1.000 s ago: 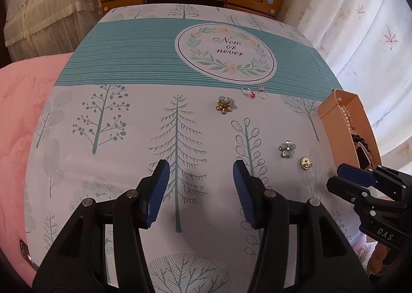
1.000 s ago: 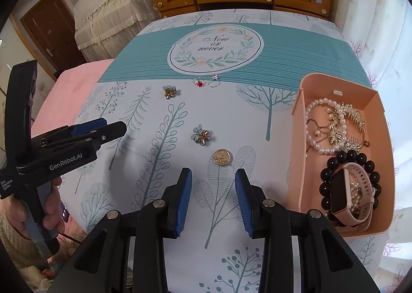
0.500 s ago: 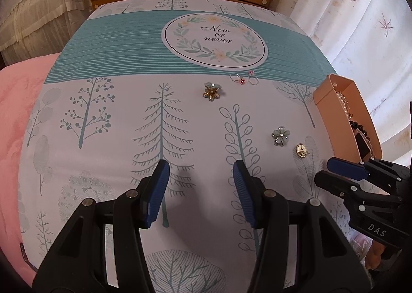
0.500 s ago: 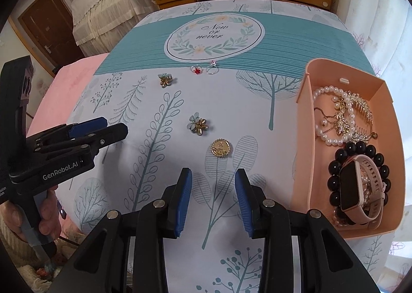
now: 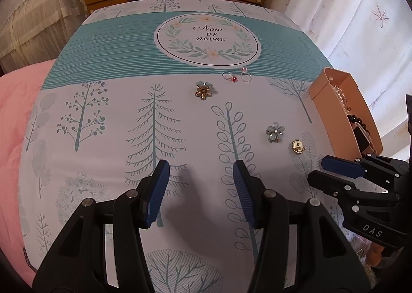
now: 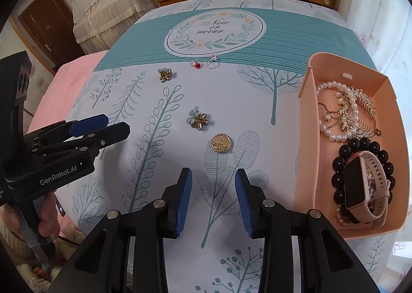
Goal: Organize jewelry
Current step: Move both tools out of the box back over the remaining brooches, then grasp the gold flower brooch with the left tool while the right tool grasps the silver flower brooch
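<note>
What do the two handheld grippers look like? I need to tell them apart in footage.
Both are black plastic with ribbed blue pads and silver rivets. The left gripper is marked "GenRobot.AI"; the right gripper is marked "DAS".

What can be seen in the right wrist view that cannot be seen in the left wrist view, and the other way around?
Only the right wrist view looks down into the pink box, showing the pearl bracelet, black bead bracelet and pink watch in full; it also shows a brown door. Only the left wrist view shows the leaf-printed curtain widely; its box shows mostly the outer wall. Both show the gold round brooch, two flower brooches, two rings and both grippers with jaws open.
</note>
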A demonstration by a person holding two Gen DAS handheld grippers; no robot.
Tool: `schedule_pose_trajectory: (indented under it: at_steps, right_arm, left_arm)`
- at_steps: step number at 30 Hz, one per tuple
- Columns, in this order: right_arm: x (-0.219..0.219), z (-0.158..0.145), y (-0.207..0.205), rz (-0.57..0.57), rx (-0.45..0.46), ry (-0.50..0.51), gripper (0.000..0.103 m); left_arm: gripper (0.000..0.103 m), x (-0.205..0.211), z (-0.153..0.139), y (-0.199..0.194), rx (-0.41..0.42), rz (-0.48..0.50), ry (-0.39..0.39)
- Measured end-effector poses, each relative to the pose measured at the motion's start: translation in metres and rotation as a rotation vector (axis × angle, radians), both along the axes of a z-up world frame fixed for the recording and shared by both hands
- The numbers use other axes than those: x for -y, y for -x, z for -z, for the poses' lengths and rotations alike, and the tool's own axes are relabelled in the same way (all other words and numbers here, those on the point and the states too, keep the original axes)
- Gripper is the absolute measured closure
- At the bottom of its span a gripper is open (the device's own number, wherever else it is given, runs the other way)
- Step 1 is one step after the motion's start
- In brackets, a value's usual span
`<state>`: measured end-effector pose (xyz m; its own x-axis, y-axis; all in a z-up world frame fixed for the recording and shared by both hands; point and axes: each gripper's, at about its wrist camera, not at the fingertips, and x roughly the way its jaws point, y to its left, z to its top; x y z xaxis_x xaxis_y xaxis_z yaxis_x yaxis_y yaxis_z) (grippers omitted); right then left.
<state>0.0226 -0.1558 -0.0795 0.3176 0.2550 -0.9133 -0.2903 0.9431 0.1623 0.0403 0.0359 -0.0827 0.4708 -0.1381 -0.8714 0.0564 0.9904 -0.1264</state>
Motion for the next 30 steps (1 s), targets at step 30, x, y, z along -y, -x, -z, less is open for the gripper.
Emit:
schedule_pose_trajectory:
  at_steps: [30]
  right_arm:
    - [-0.058,0.013,-0.037,-0.142,0.155,0.076,0.079]
  left_arm:
    - [0.055,0.002,0.014,-0.082,-0.037,0.043,0.008]
